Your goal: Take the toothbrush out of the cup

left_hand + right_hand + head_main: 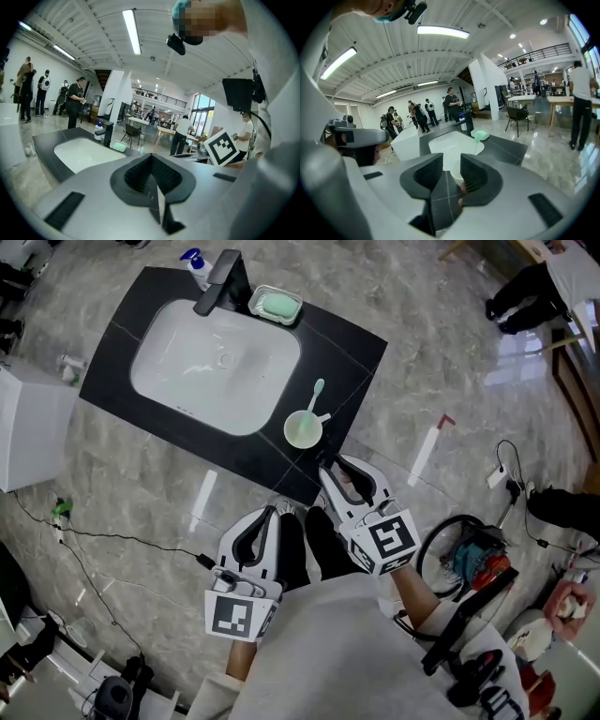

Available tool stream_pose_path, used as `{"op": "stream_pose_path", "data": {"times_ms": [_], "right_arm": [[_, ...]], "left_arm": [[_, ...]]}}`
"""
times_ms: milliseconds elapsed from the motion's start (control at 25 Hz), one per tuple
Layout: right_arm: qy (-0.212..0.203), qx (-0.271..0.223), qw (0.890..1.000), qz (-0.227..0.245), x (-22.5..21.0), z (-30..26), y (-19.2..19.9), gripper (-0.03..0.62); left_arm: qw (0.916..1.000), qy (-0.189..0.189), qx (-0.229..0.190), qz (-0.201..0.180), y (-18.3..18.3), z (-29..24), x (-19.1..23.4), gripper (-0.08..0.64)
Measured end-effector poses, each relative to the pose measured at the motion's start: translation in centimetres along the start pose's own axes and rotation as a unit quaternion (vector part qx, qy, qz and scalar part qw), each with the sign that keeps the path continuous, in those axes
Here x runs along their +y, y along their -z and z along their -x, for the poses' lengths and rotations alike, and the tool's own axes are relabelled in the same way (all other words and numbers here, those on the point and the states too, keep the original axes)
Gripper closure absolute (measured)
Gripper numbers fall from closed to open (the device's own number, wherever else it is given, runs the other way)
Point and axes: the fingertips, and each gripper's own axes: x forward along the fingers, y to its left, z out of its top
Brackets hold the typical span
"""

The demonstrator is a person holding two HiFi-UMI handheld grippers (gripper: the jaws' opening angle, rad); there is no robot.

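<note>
Head view puts the cup [303, 430], its toothbrush [316, 396] leaning away, just ahead of the spread, empty right gripper [336, 466]; the left gripper [272, 514], pressed together, sits farther back.

I see a black countertop [347, 343] on a grey marbled floor [450, 352], with a white basin [206, 371] set into it. At its far edge stands a black faucet [217, 282], with a blue-topped pump bottle [195, 262] just left of it and a dish of green soap [276, 306] just right. Near the front right corner stands a pale green cup [303, 429], a toothbrush [315, 395] leaning in it.
</note>
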Motion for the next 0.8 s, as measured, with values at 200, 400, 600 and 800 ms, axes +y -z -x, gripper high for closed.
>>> {"op": "stream_pose_path", "data": {"times_ms": [200,400,600,800], "right_arm": [[0.004,0.02,1.0,-0.008,-1.6,-2.3,0.8,0.443],[0.0,0.022,0.999,-0.029,-3.8,-5.1,0.5,0.431],[-0.012,0.037,0.999,-0.034,-5.8,-8.2,0.6,0.431],[-0.001,0.047,0.998,-0.043,-7.0,-9.8,1.3,0.433]], "left_arm": [[1.0,-0.005,0.003,0.001,-0.1,0.0,0.4,0.555],[0.9999,-0.009,0.008,0.001,0.0,-0.1,0.8,0.555],[0.9999,-0.011,0.013,0.003,0.1,-0.3,1.1,0.555],[0.9998,-0.015,0.016,0.004,0.2,-0.5,1.6,0.555]]}}
